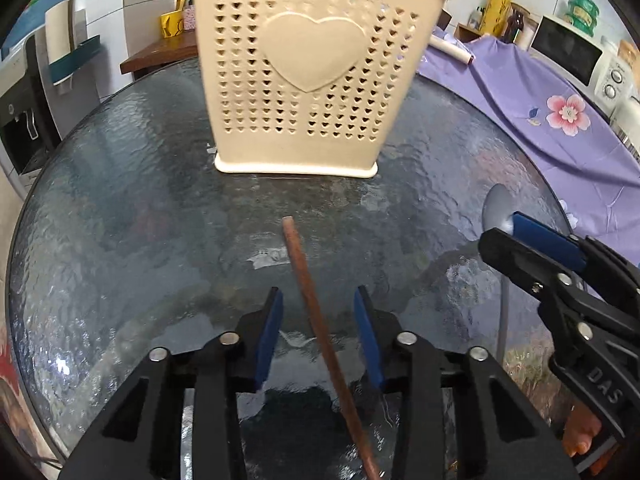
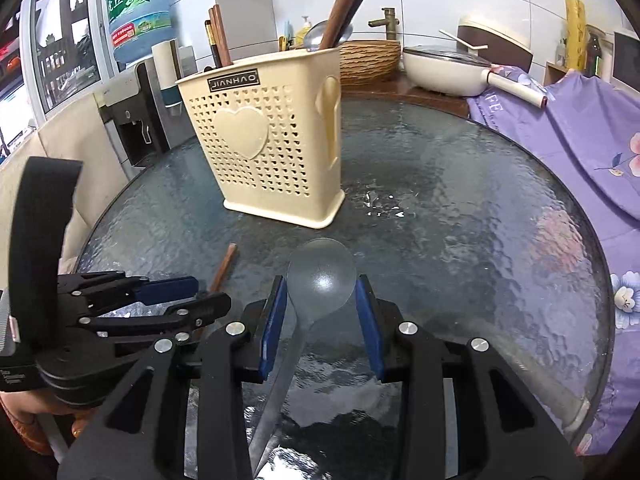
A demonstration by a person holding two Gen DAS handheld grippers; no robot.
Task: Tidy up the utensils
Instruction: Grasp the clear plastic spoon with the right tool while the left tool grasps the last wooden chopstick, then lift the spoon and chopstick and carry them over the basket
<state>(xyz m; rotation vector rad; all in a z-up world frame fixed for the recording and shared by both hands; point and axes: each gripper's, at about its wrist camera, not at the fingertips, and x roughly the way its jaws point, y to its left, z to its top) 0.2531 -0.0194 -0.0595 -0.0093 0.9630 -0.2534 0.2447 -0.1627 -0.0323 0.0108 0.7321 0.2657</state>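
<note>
Black plate on holder (image 2: 260,142) rim: "JIANHAO", mirrored in left wrist view. Right claw (image 1: 506,236) body: "DAS". Purple cloth (image 2: 560,128): "FE". Water bottle (image 2: 138,12) label: illegible Chinese characters.

Both wrist views low, facing holder (image 1: 298,68).

Both views are bright w/ even, diffuse light; in the right wrist view daylight comes thru the window (image 2: 60,40) at upper left, and the textured glass table (image 2: 460,208) throws scattered white glare patches around frame center, w/ a softer sheen on the spoon bowl (image 2: 322,276). Shadows are weak, just a faint dark band at the base of the cream holder (image 1: 296,168) in the left wrist view. Strong fisheye bending curves walls & the table rim, black vignette fills the corners, and edge detail goes soft, w/ slight blur on the chopstick (image 1: 320,320) low in frame.
</note>
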